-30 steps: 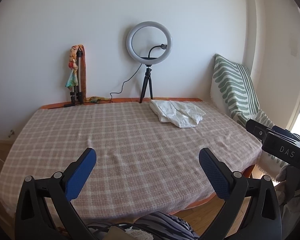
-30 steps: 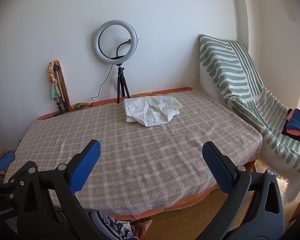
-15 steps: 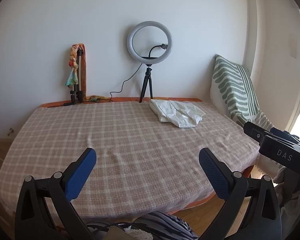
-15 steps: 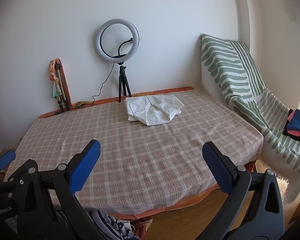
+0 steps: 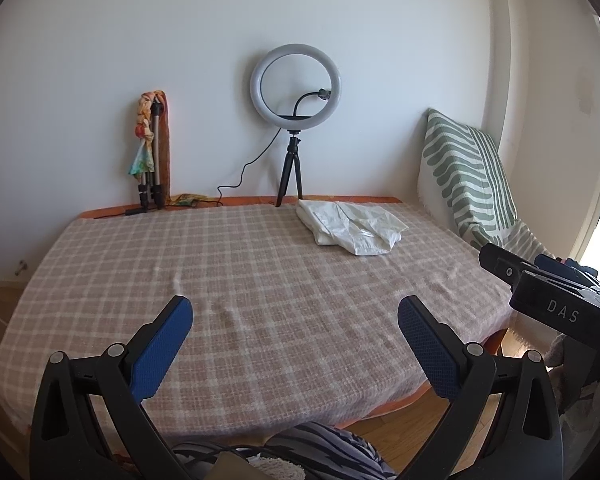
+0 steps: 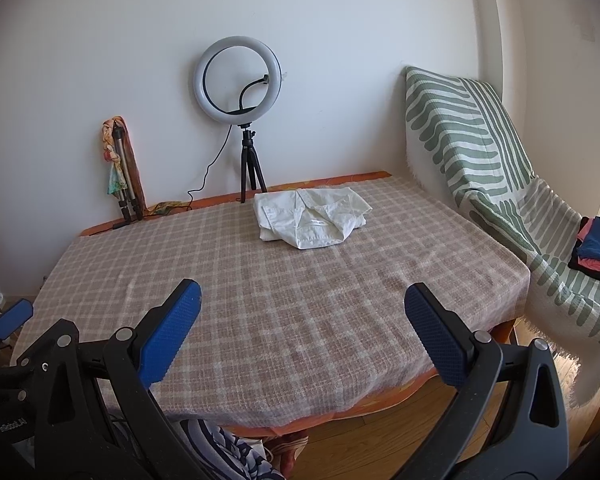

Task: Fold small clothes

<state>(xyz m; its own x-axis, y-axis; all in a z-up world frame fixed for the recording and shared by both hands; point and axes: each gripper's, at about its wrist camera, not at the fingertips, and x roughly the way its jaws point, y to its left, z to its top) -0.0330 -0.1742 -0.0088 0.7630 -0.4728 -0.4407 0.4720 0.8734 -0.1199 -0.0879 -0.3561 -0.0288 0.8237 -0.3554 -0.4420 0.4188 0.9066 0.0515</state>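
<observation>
A white folded shirt [image 5: 350,229] lies at the far side of the table with the checked cloth [image 5: 240,280]; it also shows in the right wrist view [image 6: 312,222]. My left gripper [image 5: 294,312] is open and empty, held above the table's near edge, far from the shirt. My right gripper [image 6: 302,298] is open and empty, also over the near edge. A stack of dark blue, red and black clothes [image 6: 596,250] lies on the striped chair at the right.
A ring light on a tripod [image 5: 294,92] stands at the table's back edge with its cable. A folded tripod with a colourful cloth [image 5: 152,152] leans on the wall. A chair under a green striped throw [image 6: 480,152] stands to the right. Striped fabric [image 5: 324,454] lies below the table's front.
Both grippers have drifted slightly; the view shifts a little. Both stay open. The shirt has not moved.
</observation>
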